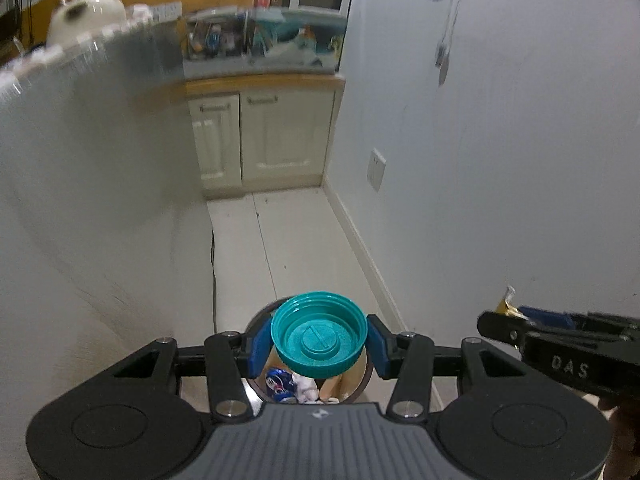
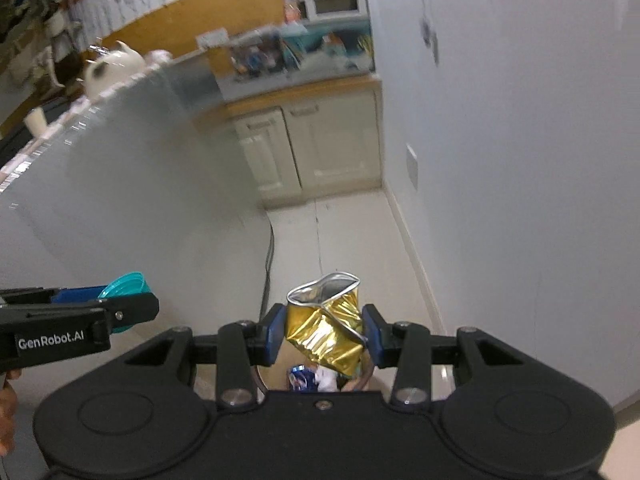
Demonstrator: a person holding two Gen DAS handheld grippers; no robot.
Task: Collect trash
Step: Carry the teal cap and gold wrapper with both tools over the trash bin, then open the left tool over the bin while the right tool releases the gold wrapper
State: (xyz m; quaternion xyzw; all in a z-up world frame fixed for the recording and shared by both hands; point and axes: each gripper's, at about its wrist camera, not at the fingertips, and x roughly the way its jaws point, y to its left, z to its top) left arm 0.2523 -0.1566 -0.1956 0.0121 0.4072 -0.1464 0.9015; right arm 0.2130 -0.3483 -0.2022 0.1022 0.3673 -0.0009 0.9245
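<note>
Both tools tilt downward, side by side. The left tool is clamped on a teal lid, hollow side up; the right tool is clamped on a crushed gold can. Just beyond and below each sits the open trash bin, holding wrappers.

Teal lid, gold can
Both sit between blue pads on black grippers; the far cabinet is cream under an orange-brown top, the right wall pale blue-white, the floor off-white.
</note>
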